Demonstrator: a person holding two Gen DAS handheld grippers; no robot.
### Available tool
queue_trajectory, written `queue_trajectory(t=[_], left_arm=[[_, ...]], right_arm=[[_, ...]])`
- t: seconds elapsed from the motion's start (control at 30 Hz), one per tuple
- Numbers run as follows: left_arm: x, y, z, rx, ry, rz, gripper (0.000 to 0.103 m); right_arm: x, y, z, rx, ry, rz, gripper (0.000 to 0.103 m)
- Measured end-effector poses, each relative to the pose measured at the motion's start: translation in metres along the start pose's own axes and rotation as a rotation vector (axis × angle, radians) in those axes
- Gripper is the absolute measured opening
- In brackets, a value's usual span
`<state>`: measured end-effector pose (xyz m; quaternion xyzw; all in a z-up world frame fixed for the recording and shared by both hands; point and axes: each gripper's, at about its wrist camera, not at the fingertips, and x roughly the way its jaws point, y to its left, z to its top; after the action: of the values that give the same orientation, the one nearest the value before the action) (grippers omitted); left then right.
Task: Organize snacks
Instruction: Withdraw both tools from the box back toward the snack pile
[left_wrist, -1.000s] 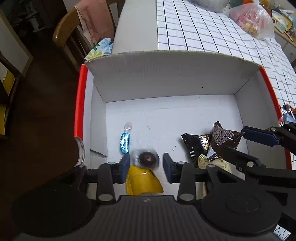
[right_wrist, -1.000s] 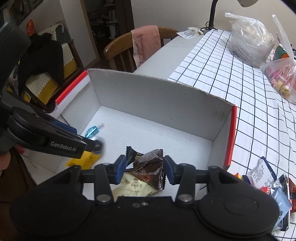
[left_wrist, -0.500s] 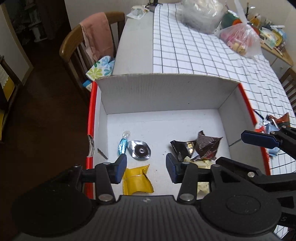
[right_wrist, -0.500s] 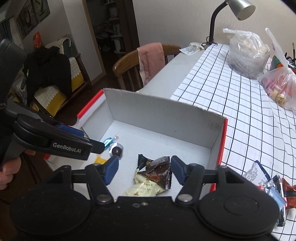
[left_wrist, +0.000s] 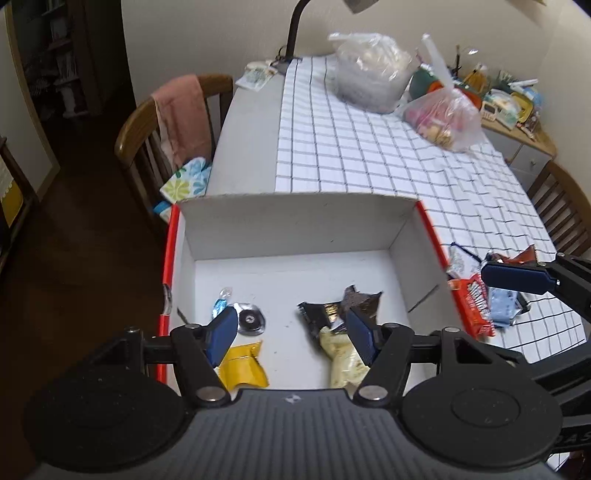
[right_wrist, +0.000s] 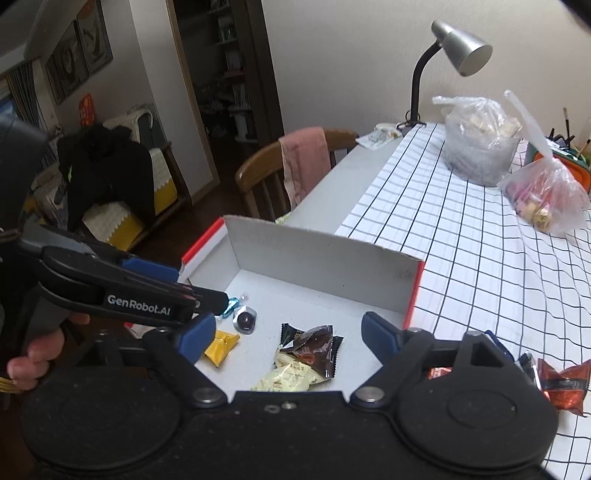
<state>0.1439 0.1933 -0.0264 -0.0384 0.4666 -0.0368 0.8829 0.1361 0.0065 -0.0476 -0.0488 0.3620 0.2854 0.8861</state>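
A white cardboard box (left_wrist: 295, 225) (right_wrist: 325, 258) with red edges sits at the table's near corner. On its floor lie a blue candy (left_wrist: 220, 303), a round silver-wrapped chocolate (left_wrist: 251, 322) (right_wrist: 244, 319), a yellow packet (left_wrist: 242, 369) (right_wrist: 220, 344), a dark brown packet (left_wrist: 343, 308) (right_wrist: 314, 349) and a cream packet (left_wrist: 341, 360) (right_wrist: 286, 376). My left gripper (left_wrist: 291, 334) hangs above the box with its jaws opening and nothing between them. My right gripper (right_wrist: 288, 339) is also above the box, jaws opening, holding nothing.
Several loose snack packets (left_wrist: 480, 302) (right_wrist: 561, 384) lie on the checked tablecloth (left_wrist: 388, 147) right of the box. Two plastic bags (left_wrist: 373, 74) (right_wrist: 546, 199) and a desk lamp (right_wrist: 458, 55) stand farther back. A wooden chair (left_wrist: 162, 122) with a pink towel is at the left.
Both grippers let go of their snacks, rose and pulled back from the box. The silver chocolate and the brown packet now lie on the box floor. Both jaws have widened.
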Motion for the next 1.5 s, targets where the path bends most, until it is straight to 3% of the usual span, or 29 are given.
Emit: queue_trajectory(t=[0.3,0.47,0.97,1.37,1.5], left_arm=[[-0.024,-0.039,-0.012,0.017,-0.096,-0.028,0.072],[-0.025,-0.068,-0.014,0.024,-0.105,-0.065,0.073],[0.003,-0.166,-0.025,0.055,-0.058,-0.087,0.073],[0.051,-0.233,-0.040,0.038,0.037,-0.060,0.073],[0.063,-0.253,-0.040,0.045,0.035,-0.061,0.073]], right_arm=[[-0.044,-0.031,-0.018,0.040,-0.062,0.015,0.098],[-0.069,-0.056,-0.031,0.058,-0.092,0.002,0.103],[-0.118,-0.176,-0.068,0.118,-0.069,-0.119,0.103],[-0.107,-0.262,-0.098,0.163,0.014,-0.142,0.102],[-0.097,-0.284,-0.100,0.165,0.036,-0.141,0.102]])
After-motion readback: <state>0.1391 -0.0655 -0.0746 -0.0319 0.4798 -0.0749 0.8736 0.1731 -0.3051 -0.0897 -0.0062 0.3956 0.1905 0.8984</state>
